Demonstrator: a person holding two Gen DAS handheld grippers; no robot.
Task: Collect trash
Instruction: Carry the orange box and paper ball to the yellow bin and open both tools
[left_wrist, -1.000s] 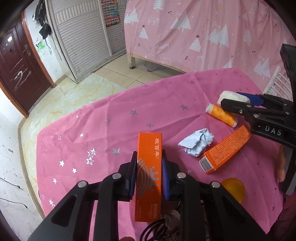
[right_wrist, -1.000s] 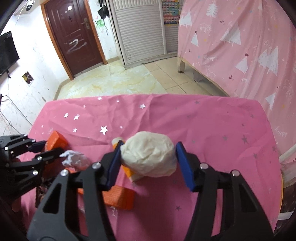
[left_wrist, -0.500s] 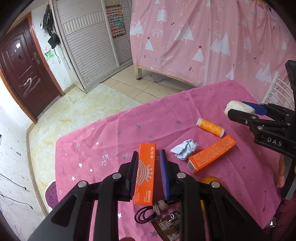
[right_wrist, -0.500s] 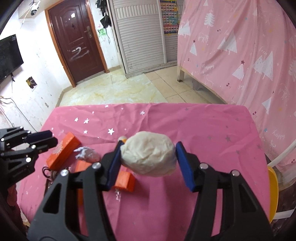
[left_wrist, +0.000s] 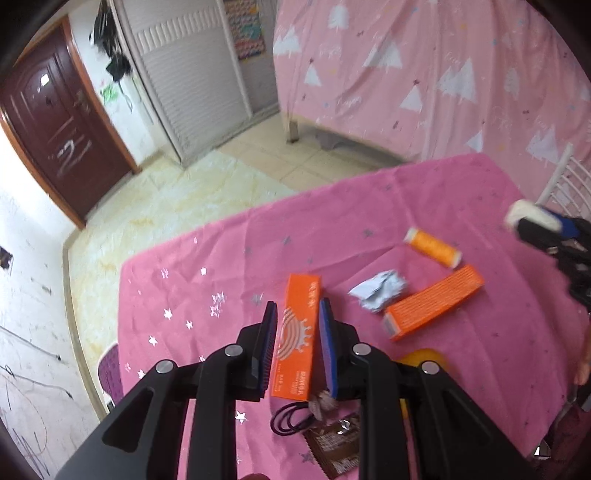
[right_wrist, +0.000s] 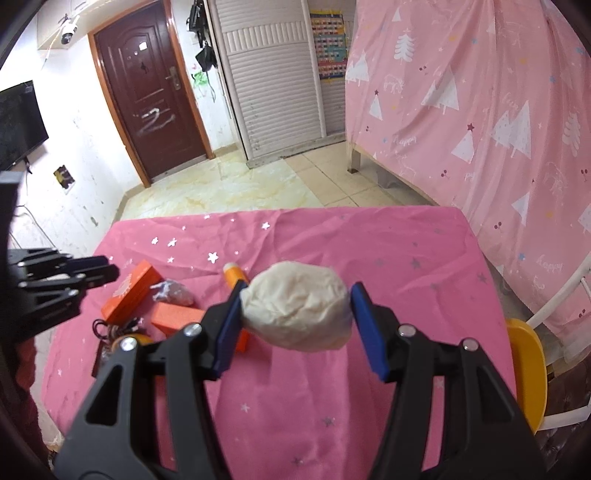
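Pads of the right hand-held gripper (right_wrist: 295, 314) clamp the white wad (right_wrist: 297, 308) above the table (right_wrist: 369, 251).

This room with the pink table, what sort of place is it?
Most likely a lived-in home, perhaps a bedroom or studio. A wall-mounted television, a dark red entrance door and a curtain with a tree print draped over a wooden frame suggest it.

Home room: dark red entry door (right_wrist: 147, 96) far left, wall TV (right_wrist: 18, 125), tiled floor (right_wrist: 229, 188), pink-clothed table (right_wrist: 369, 258).
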